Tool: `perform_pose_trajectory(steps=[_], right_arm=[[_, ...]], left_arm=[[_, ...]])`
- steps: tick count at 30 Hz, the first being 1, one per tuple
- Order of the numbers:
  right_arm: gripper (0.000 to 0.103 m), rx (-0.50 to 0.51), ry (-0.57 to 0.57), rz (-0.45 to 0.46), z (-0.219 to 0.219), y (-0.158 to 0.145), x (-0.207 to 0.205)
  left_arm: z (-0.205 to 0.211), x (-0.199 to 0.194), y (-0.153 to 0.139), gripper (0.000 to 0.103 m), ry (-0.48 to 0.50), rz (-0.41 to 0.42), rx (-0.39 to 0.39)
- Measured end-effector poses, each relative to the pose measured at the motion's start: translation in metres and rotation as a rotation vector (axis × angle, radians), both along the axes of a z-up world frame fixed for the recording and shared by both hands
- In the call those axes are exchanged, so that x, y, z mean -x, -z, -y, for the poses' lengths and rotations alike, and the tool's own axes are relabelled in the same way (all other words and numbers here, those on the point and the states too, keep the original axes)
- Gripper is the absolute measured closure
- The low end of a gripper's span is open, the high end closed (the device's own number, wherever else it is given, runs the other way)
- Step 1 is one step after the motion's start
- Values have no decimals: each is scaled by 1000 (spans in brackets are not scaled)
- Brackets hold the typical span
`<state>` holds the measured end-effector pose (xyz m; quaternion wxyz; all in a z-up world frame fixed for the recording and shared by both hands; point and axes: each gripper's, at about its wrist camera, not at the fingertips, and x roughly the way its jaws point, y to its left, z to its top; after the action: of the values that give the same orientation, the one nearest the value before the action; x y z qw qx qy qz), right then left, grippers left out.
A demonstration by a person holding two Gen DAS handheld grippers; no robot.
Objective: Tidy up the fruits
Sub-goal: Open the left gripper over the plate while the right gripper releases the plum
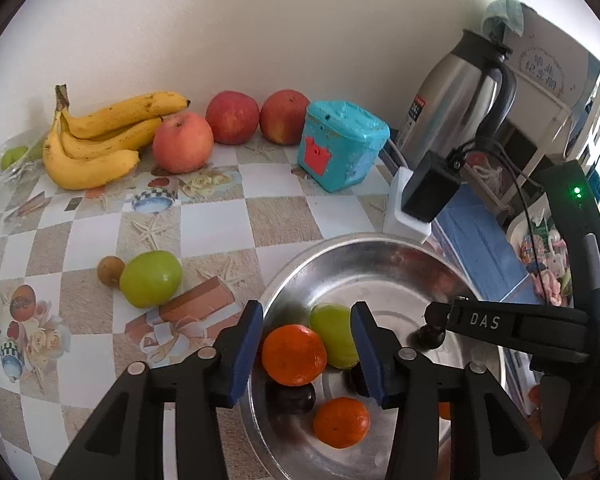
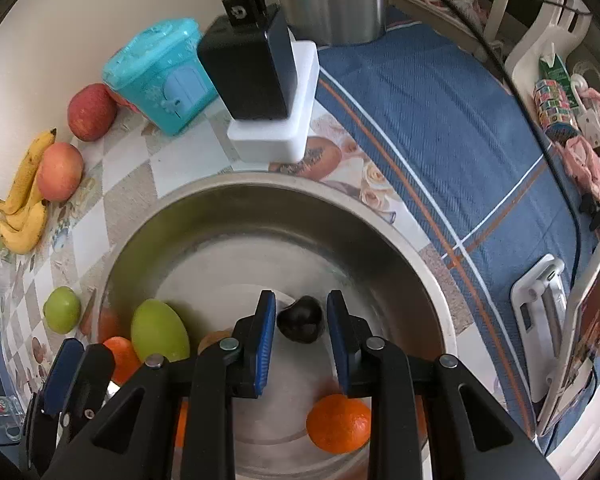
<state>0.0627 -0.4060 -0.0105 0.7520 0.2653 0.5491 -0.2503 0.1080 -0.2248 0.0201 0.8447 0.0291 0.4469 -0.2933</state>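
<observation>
A steel bowl [image 1: 380,248] [image 2: 228,200] holds two oranges [image 1: 294,354] [image 2: 338,422], a green fruit [image 1: 332,334] [image 2: 160,332] and dark plums [image 1: 292,398]. My left gripper [image 1: 306,350] is open over the bowl's left side, its fingers on either side of one orange. My right gripper [image 2: 301,338] [image 1: 436,320] is open inside the bowl with a dark plum [image 2: 301,319] between its fingers, not clamped. On the table lie bananas [image 1: 96,140], three red apples [image 1: 182,142], a green fruit [image 1: 150,278] and a small brown fruit [image 1: 110,270].
A teal toy box [image 1: 340,144] [image 2: 160,72], a white power strip with a black adapter [image 1: 420,200] [image 2: 268,92] and a steel kettle [image 1: 456,92] stand behind the bowl. A blue cloth [image 2: 460,140] lies to the right, with clutter at the far right.
</observation>
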Motion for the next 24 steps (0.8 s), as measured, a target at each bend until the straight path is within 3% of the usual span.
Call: perform_pose_trajectory(steps=[5,12,21,24], right_arm=[[76,18,-5,31,-2,-19,3],[76,54,-34,74,-10,-41,4],[76,4,-53,111,-15,-32,-1],[76,43,-69,72,-19,-27,-5]], left_arm=[[-8,-2,-13,47,-25,5,4],[-20,-6,-20,47,-75,-16,-42],[-27,-12,-15,47,-109,-37,-61],[-28,-14,-10,47,-117,-52,-67]])
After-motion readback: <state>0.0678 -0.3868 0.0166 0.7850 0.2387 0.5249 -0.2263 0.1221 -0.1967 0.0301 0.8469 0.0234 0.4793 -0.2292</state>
